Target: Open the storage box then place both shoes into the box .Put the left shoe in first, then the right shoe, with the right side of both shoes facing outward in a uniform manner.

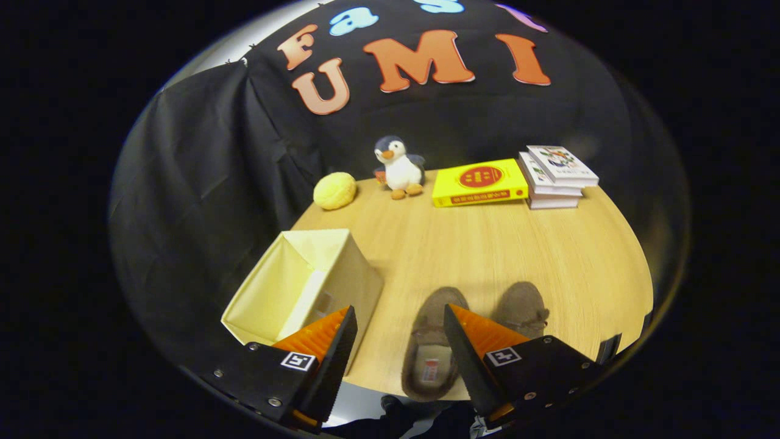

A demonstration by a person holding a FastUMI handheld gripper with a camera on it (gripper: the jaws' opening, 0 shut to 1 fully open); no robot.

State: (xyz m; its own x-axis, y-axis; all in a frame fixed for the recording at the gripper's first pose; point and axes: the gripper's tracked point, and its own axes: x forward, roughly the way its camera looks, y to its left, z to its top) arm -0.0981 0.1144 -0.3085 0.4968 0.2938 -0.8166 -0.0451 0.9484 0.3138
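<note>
A cream fabric storage box [304, 286] stands open on the wooden table [518, 256], just beyond my left finger [323, 341]. Two brown slippers lie side by side near the table's front edge, toes pointing away. The left slipper [434, 347] shows between my fingers, close to the right finger [481, 341], with its pale insole visible. The right slipper [521, 308] is partly hidden behind that right finger. My gripper [399, 317] is open, held above the table with nothing between its fingers.
At the back of the table sit a yellow plush ball [334, 190], a penguin toy [399, 166], a yellow book [479, 182] and a stack of books [557, 177]. Black cloth walls close the booth behind and to the left.
</note>
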